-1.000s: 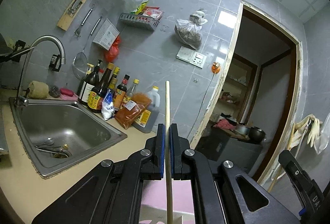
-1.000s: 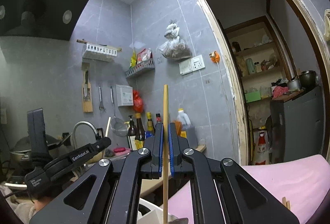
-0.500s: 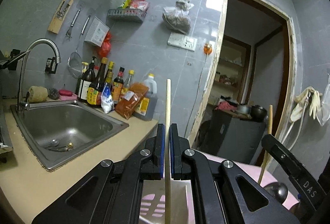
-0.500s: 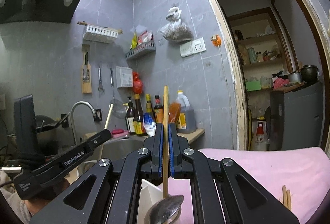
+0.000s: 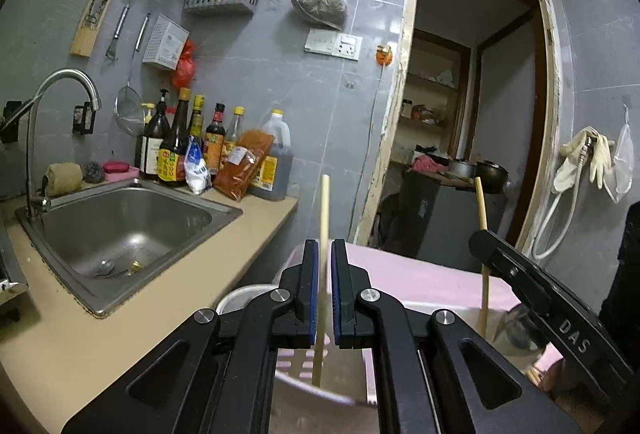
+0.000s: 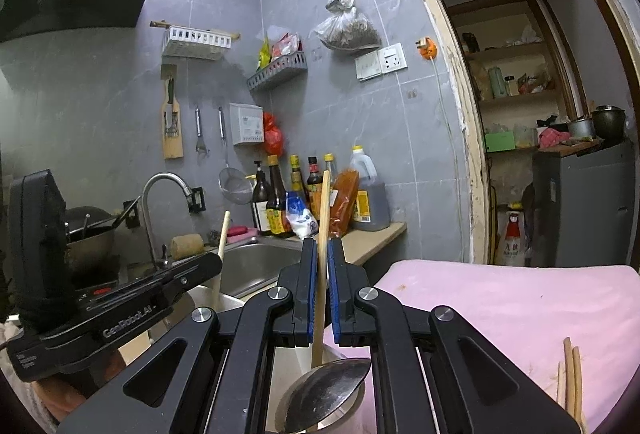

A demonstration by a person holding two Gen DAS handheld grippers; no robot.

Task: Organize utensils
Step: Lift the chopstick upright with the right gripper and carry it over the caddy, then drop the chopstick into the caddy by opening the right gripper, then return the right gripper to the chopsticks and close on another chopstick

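Note:
My left gripper [image 5: 324, 294] has its jaws slightly parted around an upright wooden chopstick [image 5: 323, 218]; its lower end reaches into a pale pink slotted holder [image 5: 304, 370]. My right gripper [image 6: 321, 294] likewise has a small gap around a second chopstick [image 6: 323, 210], whose lower end goes into a metal cup [image 6: 344, 414] beside a steel spoon [image 6: 328, 394]. The right gripper [image 5: 540, 306] and its chopstick [image 5: 482, 210] show in the left view; the left gripper [image 6: 112, 310] shows in the right view. Several loose chopsticks [image 6: 570, 374] lie on the pink cloth [image 6: 520, 306].
A steel sink [image 5: 116, 230] with a tap [image 5: 60, 102] is set in the beige counter [image 5: 100, 346] on the left. Sauce bottles [image 5: 192, 150] and an oil jug [image 5: 276, 162] line the wall. A doorway [image 5: 472, 114] opens on the right.
Both grippers have tilted down and lowered over the containers. Both pairs of jaws have parted a little around the chopsticks, and the right one's chopstick now leans.

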